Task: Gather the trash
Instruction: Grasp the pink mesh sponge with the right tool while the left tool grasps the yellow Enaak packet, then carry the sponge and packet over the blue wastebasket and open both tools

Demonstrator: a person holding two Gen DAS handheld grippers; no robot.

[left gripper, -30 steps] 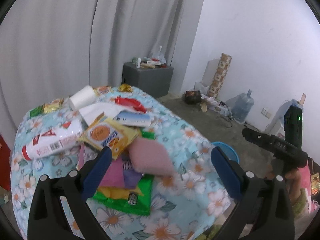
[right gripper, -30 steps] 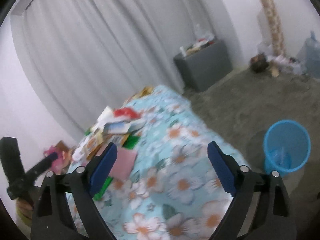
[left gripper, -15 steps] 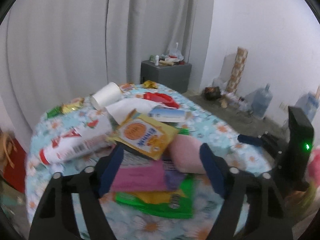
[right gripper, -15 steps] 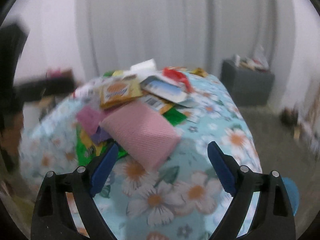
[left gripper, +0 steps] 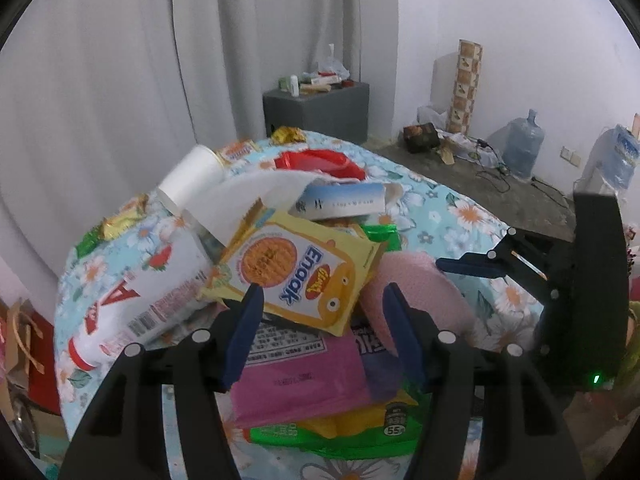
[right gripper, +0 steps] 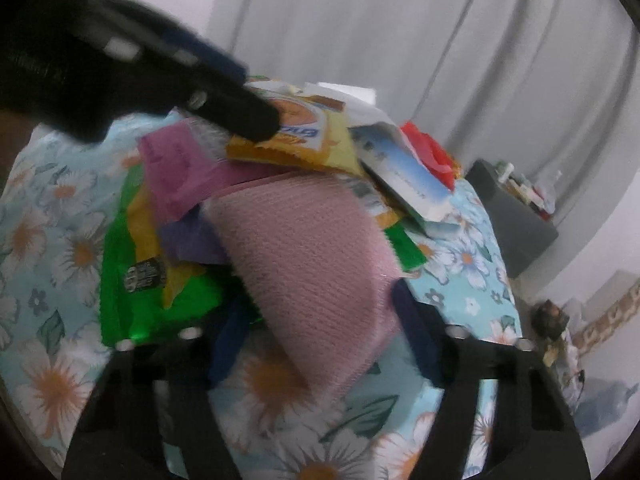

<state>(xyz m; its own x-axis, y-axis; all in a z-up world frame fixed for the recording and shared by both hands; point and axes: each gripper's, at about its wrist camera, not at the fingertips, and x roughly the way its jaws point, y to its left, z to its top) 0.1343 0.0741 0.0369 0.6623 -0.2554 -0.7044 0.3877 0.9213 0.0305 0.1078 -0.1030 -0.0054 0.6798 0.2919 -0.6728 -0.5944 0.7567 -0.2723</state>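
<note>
— Pink pad (right gripper: 308, 264), centre frame, between right gripper (right gripper: 320, 332) jaws, closing, not yet pinching?
— Yes; long axis toward upper left. Left gripper (left gripper: 320, 320) closing around yellow packet (left gripper: 298, 276).

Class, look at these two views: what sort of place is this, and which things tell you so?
Probably a plain room in a home: a table under a floral cloth piled with wrappers, a grey curtain behind, and a large water jug on the bare floor.
</note>
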